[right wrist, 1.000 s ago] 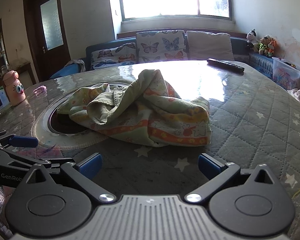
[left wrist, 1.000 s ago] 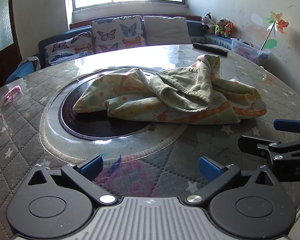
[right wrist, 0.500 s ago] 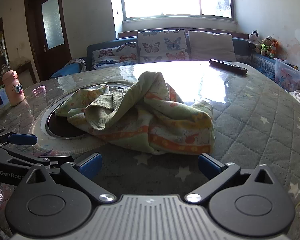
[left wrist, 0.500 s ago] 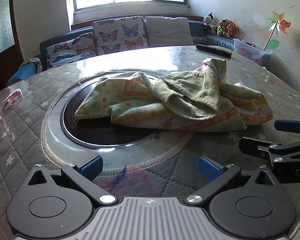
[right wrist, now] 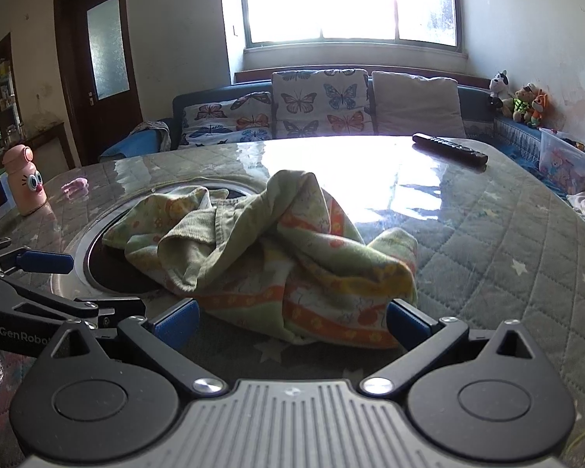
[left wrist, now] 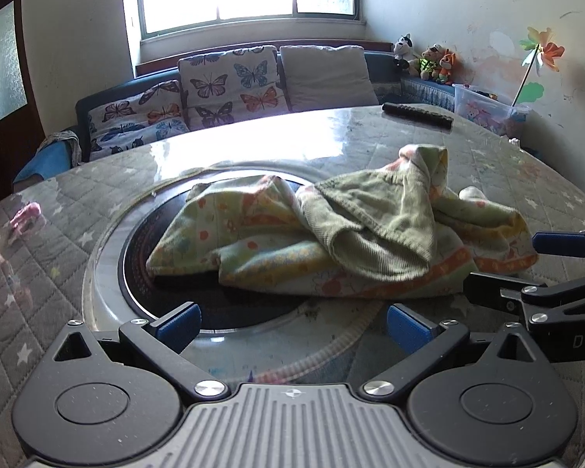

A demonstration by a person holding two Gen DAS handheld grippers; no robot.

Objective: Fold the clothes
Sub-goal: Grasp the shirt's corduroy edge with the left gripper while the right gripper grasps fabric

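Two pairs of tongs are held low and level over the near edge of the surface [left wrist: 370,144], both pointing toward the window. The left tongs [left wrist: 292,321] are spread wide and pinch nothing, their blue tips hovering at the rim of the dark round inset [left wrist: 167,265]. The right tongs [right wrist: 290,318] are likewise spread, one tip on either side of the garment's near edge, apparently just short of it. One crumpled garment [left wrist: 331,234], pale green with orange and yellow printed bands, lies in a heap partly over the inset and partly on the quilted star-pattern cover; it is unfolded. Also on the surface: one black remote control [right wrist: 450,149] at the far side, one pink bottle [right wrist: 23,179] with cartoon eyes, and one small pink object [right wrist: 75,186] beside it.
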